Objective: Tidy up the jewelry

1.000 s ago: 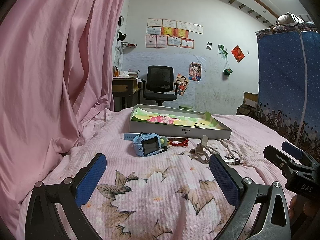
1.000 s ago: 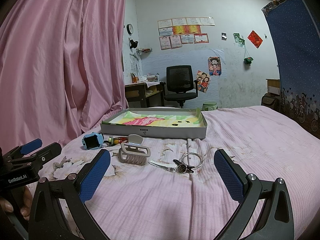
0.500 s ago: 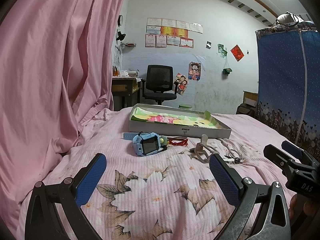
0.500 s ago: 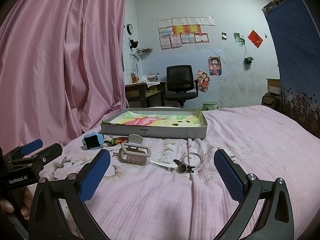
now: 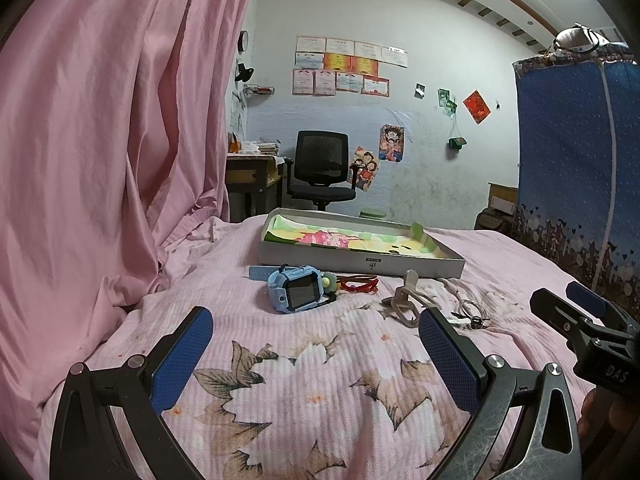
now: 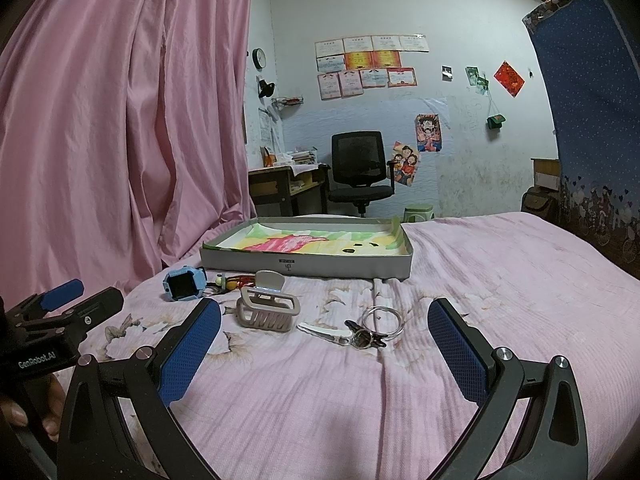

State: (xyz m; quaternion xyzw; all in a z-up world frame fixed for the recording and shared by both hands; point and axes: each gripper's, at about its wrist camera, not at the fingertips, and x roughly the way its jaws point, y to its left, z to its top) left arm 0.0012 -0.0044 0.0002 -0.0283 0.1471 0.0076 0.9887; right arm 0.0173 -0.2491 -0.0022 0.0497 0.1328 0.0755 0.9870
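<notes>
On the pink floral bedspread lie a blue smartwatch (image 5: 295, 293) (image 6: 182, 283), a red cord bracelet (image 5: 358, 283) (image 6: 236, 280), a beige hair claw (image 5: 404, 307) (image 6: 267, 306) and a key ring with a clip (image 5: 471, 315) (image 6: 370, 330). Behind them sits a shallow grey box (image 5: 360, 265) (image 6: 308, 261) lined with colourful paper. My left gripper (image 5: 316, 354) is open, short of the watch. My right gripper (image 6: 324, 350) is open and empty, just in front of the hair claw and keys. Each gripper shows at the edge of the other's view.
A pink curtain (image 5: 100, 140) hangs along the left of the bed. A blue fabric wardrobe (image 5: 576, 168) stands at the right. Beyond the bed are a black office chair (image 5: 322, 172) and a wooden desk (image 5: 254, 178). Bare bedspread (image 6: 520, 280) spreads to the right.
The left wrist view has drifted slightly; the watch and box sit a little left and lower than before. The right gripper and the objects have not visibly moved.
</notes>
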